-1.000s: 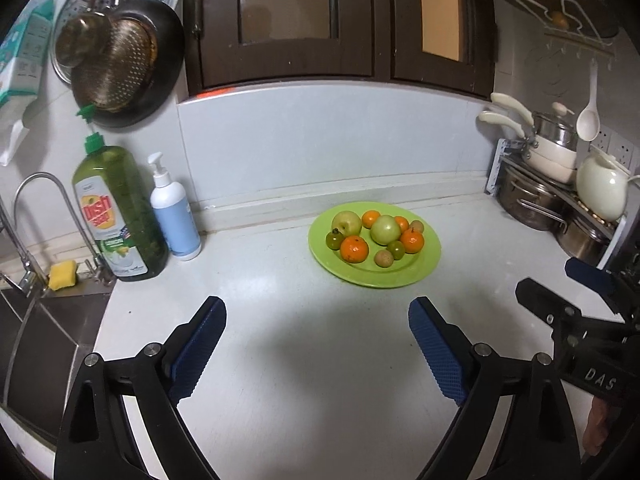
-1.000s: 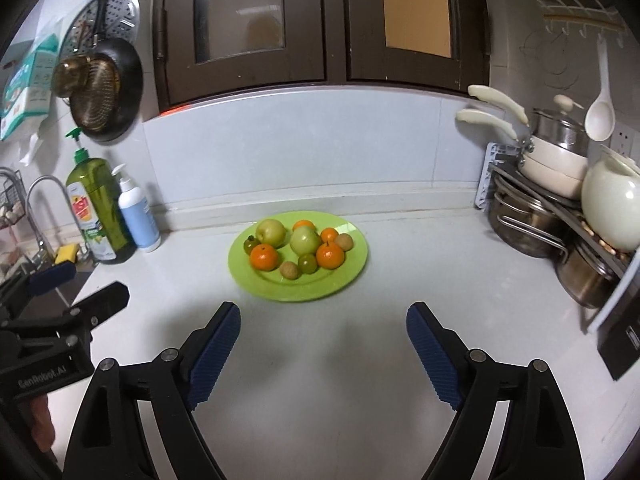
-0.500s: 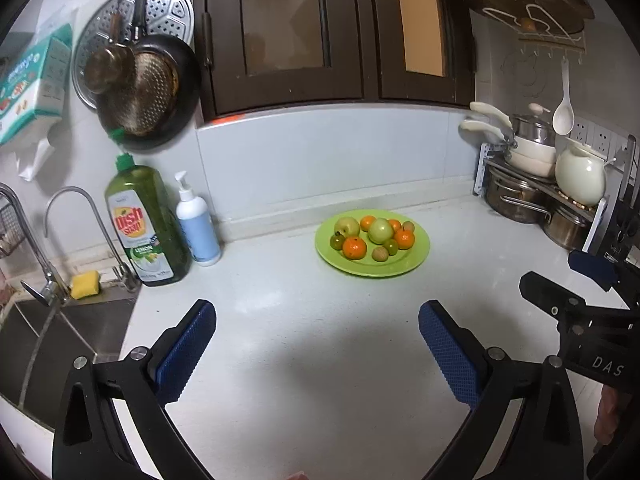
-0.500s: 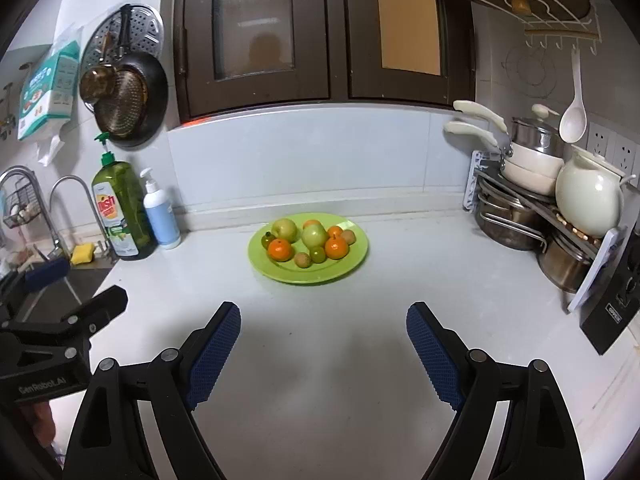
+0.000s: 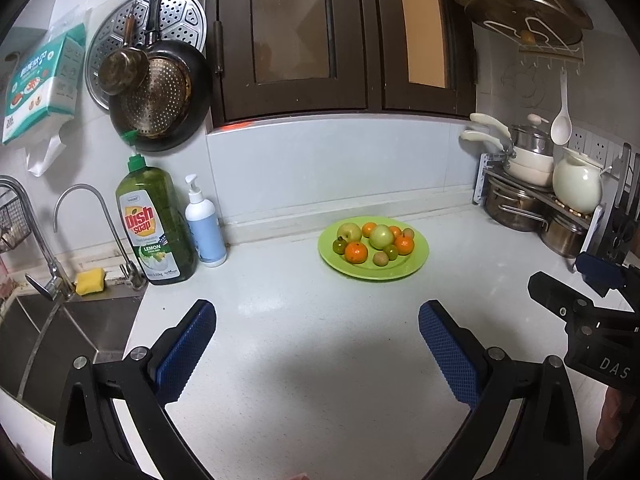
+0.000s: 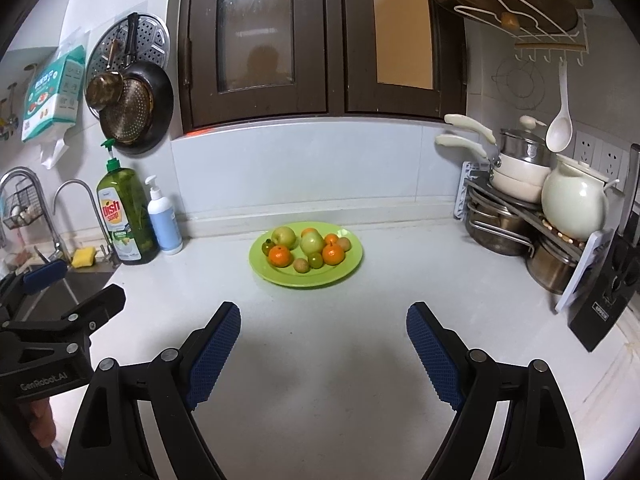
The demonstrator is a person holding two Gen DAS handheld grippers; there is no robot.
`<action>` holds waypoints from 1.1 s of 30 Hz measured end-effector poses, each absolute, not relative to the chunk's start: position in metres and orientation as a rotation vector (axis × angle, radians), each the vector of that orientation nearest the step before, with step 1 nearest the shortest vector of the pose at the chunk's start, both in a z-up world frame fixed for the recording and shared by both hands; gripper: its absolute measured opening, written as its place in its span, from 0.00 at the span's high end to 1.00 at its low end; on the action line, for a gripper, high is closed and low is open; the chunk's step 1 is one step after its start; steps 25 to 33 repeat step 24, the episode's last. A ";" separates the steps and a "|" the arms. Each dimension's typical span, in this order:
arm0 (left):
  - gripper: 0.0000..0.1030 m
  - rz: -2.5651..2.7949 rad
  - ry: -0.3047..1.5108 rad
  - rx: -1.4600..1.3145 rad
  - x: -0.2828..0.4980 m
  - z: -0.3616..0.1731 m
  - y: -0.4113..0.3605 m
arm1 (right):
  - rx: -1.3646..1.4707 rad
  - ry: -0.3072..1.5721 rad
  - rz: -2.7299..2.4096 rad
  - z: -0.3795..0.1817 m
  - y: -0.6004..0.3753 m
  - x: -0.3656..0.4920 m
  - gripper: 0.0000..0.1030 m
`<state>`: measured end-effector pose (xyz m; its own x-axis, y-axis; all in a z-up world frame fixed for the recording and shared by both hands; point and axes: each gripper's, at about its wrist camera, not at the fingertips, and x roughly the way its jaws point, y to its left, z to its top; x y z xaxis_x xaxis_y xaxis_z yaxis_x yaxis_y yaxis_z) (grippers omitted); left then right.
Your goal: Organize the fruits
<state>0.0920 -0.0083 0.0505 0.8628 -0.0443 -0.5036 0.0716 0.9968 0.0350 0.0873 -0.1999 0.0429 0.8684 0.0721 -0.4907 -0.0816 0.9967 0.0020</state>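
We see orange and green fruits (image 6: 310, 249) on a green plate (image 6: 348, 270), a white counter (image 6: 320, 340), and bumpy blue pads (image 6: 214, 350).

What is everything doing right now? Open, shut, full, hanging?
Left hand-held gripper: open, holding nothing.
Right hand-held gripper: open, holding nothing.
Green plate: holds fruit.
Cabinet doors: shut.
Dish soap bottle: upright.
White ladle: hanging.
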 end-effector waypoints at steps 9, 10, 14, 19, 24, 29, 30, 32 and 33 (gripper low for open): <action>0.00 -0.065 0.518 0.054 0.087 0.051 -0.009 | -0.016 0.505 0.083 0.044 -0.200 0.081 0.17; 0.00 -0.065 0.517 0.054 0.086 0.052 -0.009 | -0.015 0.506 0.082 0.043 -0.200 0.080 0.17; 0.00 -0.069 0.517 0.054 0.085 0.052 -0.009 | -0.012 0.503 0.082 0.043 -0.201 0.078 0.17; 0.00 -0.072 0.527 0.049 0.084 0.051 -0.009 | -0.017 0.500 0.081 0.043 -0.200 0.076 0.17; 0.00 -0.070 0.532 0.046 0.085 0.050 -0.007 | -0.014 0.503 0.080 0.042 -0.199 0.075 0.17; 0.00 -0.070 0.532 0.046 0.085 0.050 -0.007 | -0.014 0.503 0.080 0.042 -0.199 0.075 0.17; 0.00 -0.070 0.532 0.046 0.085 0.050 -0.007 | -0.014 0.503 0.080 0.042 -0.199 0.075 0.17; 0.00 -0.070 0.532 0.046 0.085 0.050 -0.007 | -0.014 0.503 0.080 0.042 -0.199 0.075 0.17; 0.00 -0.070 0.532 0.046 0.085 0.050 -0.007 | -0.014 0.503 0.080 0.042 -0.199 0.075 0.17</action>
